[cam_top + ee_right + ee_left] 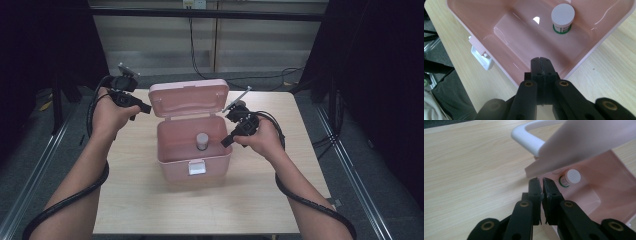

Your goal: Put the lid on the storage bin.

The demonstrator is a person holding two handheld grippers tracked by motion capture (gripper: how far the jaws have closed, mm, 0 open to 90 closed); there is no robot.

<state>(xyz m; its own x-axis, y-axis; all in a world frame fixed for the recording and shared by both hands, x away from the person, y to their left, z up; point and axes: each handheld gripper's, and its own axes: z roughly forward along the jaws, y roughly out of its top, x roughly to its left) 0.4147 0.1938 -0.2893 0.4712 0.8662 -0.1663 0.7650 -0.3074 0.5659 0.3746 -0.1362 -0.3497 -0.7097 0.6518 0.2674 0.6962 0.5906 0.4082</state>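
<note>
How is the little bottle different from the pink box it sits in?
The bottle is small and round; the box is big and squarish. The bottle is capped with a white lid; the box stands open, its lid tipped back. The bottle has a green-ringed label; the box is plain pink with a white latch. Both stand upright on the table.

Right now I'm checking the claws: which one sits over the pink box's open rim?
The right claw, at the pink box rim's right edge above the bottle; the left claw sits beside the raised lid.
</note>
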